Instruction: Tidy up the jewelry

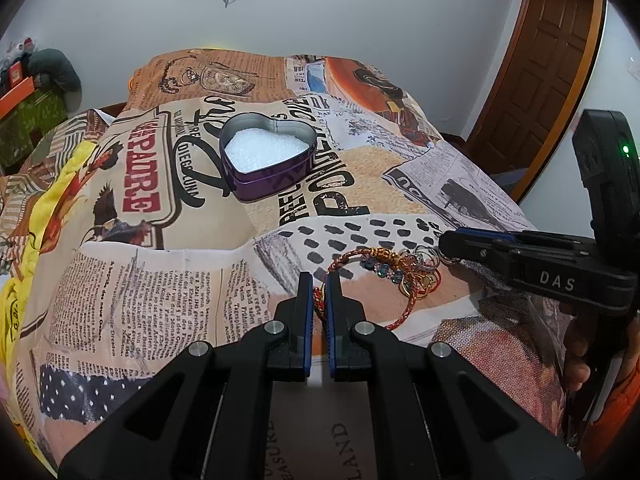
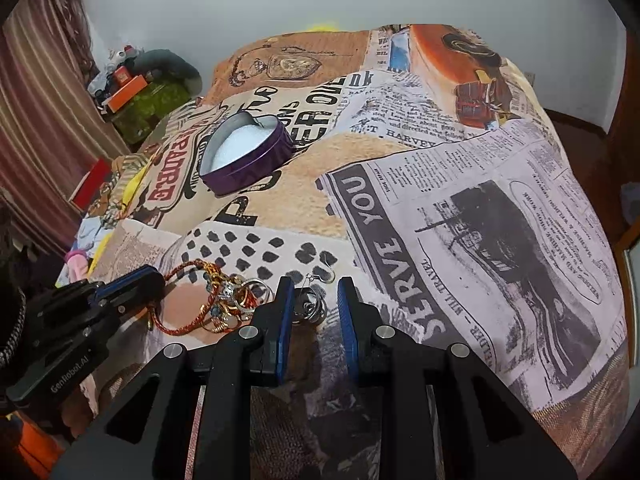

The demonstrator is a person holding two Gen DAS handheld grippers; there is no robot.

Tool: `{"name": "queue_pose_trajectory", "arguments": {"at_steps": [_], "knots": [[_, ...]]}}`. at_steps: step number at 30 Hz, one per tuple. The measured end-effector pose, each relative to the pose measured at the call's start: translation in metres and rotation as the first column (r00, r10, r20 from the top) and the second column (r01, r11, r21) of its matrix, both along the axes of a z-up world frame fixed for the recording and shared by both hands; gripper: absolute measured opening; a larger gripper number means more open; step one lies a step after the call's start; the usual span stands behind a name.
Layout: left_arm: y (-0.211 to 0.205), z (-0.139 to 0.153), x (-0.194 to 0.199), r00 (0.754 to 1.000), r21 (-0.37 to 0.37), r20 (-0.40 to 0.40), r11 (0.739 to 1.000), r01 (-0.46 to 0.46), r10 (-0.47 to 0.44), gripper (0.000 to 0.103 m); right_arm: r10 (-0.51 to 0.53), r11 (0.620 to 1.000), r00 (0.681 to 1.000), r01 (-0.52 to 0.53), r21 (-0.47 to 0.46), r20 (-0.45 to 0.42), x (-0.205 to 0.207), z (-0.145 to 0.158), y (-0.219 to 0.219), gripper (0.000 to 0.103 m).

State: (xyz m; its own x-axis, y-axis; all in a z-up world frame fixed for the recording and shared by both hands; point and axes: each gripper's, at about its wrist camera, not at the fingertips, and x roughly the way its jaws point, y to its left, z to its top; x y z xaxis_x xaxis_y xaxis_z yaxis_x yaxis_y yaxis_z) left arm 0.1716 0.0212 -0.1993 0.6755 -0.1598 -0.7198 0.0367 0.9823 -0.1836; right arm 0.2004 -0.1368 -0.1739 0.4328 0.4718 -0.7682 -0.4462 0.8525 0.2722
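Two tongs are down at the near edge of the newspaper-print bedspread (image 1: pixel 168 280). My left gripper (image 1: pixel 319 286) is clamped on the red-and-gold braided cord bracelet (image 1: pixel 352 258), the cord pinched between its blue pads. My right gripper (image 2: pixel 314 292) stands with jaws apart, straddling a small silver earring cluster (image 2: pixel 308 306) without touching it. Just left of that lies the tangled pile of rings and charms (image 2: pixel 230 300), joined to the bracelet. Further back, well apart from the pile, sits the open purple heart-shaped tin (image 1: pixel 266 156), lined with white foam.
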Motion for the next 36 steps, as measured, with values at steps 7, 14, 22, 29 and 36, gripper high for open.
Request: {"name": "queue_pose_trajectory", "arguments": {"at_steps": [7,14,22,29,36], "knots": [[0.000,0.000,0.000,1.000,0.004,0.002,1.000,-0.001,0.001,0.004,0.013,1.000,1.000,-0.013,-0.020,-0.002,0.007,0.002,0.006,0.020],[0.000,0.001,0.000,1.000,0.003,0.003,1.000,-0.001,0.001,0.004,0.032,0.996,0.999,-0.030,-0.082,0.023,0.010,-0.004,0.015,0.018],[-0.001,0.006,-0.001,1.000,0.011,0.012,1.000,-0.002,0.001,0.004,0.024,0.999,0.999,-0.023,-0.027,0.027,0.010,0.003,0.011,0.005],[0.002,0.016,-0.006,1.000,0.007,0.029,1.000,-0.010,0.009,0.004,0.010,1.000,0.996,-0.009,-0.008,0.089,0.002,0.026,0.005,0.004],[0.007,0.030,-0.009,0.998,-0.017,0.059,1.000,-0.015,0.016,0.004,-0.008,1.000,0.988,0.005,0.018,0.151,-0.005,0.053,-0.002,0.004]]}}
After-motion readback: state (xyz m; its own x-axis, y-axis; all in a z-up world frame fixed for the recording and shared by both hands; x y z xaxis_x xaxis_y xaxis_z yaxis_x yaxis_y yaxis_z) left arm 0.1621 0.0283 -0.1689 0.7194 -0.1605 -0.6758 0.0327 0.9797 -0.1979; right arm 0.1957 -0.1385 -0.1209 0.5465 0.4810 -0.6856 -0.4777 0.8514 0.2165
